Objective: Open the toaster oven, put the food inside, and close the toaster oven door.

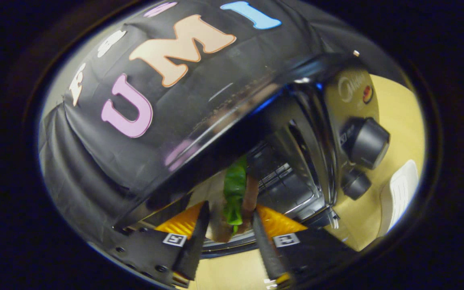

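My gripper (230, 219) is shut on the food (235, 193), a piece with a green leafy part and a brown part that sticks out forward from between the fingers. The toaster oven (296, 177) lies just ahead, seen tilted, with its door open and the dark cavity and wire rack (276, 175) showing behind the food. The door's silver front edge (228, 243) crosses under the fingers. The oven's glossy black top (216, 121) slants above the opening.
The oven's beige control panel (351, 100) with two black knobs (367, 141) stands right of the opening. The oven rests on a light wooden table (401, 121). A white sheet (399, 197) lies on the table to the right.
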`<state>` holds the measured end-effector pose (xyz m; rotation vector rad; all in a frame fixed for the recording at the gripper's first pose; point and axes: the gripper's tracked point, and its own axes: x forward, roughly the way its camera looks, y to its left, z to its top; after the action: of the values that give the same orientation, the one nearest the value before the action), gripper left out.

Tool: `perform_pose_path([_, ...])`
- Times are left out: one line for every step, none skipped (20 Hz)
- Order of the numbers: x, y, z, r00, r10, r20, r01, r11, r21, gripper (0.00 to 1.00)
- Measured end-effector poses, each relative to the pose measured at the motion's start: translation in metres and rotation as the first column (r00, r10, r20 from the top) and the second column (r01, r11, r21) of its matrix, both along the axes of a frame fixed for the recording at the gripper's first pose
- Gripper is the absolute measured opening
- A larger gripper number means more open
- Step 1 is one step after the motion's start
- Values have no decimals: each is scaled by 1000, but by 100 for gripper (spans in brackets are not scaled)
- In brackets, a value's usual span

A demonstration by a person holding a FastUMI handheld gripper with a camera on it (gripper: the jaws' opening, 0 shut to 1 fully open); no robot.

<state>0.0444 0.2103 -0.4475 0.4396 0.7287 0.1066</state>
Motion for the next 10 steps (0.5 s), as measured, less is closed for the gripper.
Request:
perform_pose_path([3,-7,3,1000,3,25,-2,998,-65,77])
perform_pose_path([5,-15,3,999,19,40,-13,989,-150,83])
perform_pose_path([4,-19,5,998,54,42,-44,976,-213,89])
perform_pose_path([7,-17,6,996,71,50,-57,968,-243,94])
perform_pose_path([6,-17,11,995,75,60,-56,962,-267,100])
perform_pose_path([4,-20,20,995,72,69,-49,957,-287,100])
perform_pose_path([1,-21,27,995,72,68,-49,953,-300,100])
perform_pose_path([-5,-22,32,996,73,57,-52,950,-307,100])
perform_pose_path([-13,-22,38,996,75,44,-58,952,-300,100])
perform_pose_path([-22,-20,44,996,84,28,-73,956,-283,100])
